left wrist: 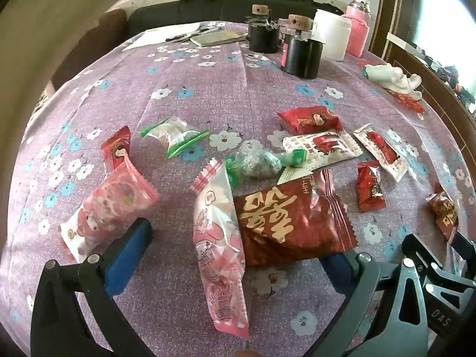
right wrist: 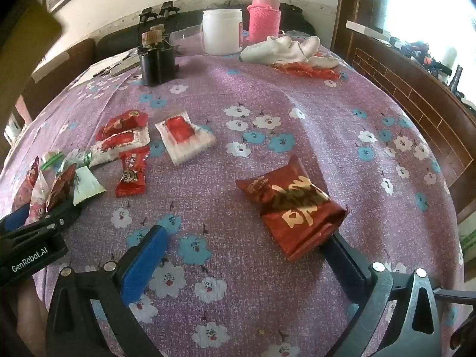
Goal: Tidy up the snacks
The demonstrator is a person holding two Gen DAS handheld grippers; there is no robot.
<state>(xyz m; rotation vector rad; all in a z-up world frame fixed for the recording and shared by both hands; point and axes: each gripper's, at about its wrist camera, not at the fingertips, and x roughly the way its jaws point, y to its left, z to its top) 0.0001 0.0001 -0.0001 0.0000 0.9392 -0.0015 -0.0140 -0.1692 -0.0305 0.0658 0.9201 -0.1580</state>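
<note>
Snack packets lie scattered on a purple flowered tablecloth (left wrist: pixel 208 95). My left gripper (left wrist: pixel 235 244) is open just above the cloth. Between its blue pads (left wrist: pixel 131 253) lie a pink-and-white cartoon packet (left wrist: pixel 220 238) and a dark red packet with gold characters (left wrist: pixel 294 217), neither pinched. A second pink packet (left wrist: pixel 110 208) lies outside the left finger. My right gripper (right wrist: pixel 245 233) is open too. A dark red gold-lettered packet (right wrist: pixel 291 208) rests against the tip of its right finger, and bare cloth lies between its pads (right wrist: pixel 145 258).
Further out lie a clear green-edged bag (left wrist: pixel 172 132), a green wrapped sweet (left wrist: pixel 258 163), several red and white-red packets (left wrist: pixel 312 119) and a small red one (right wrist: pixel 132 172). At the back stand black holders (left wrist: pixel 300 56), a white jar (right wrist: pixel 221 31), a pink bottle (right wrist: pixel 264 15) and white gloves (right wrist: pixel 285 49).
</note>
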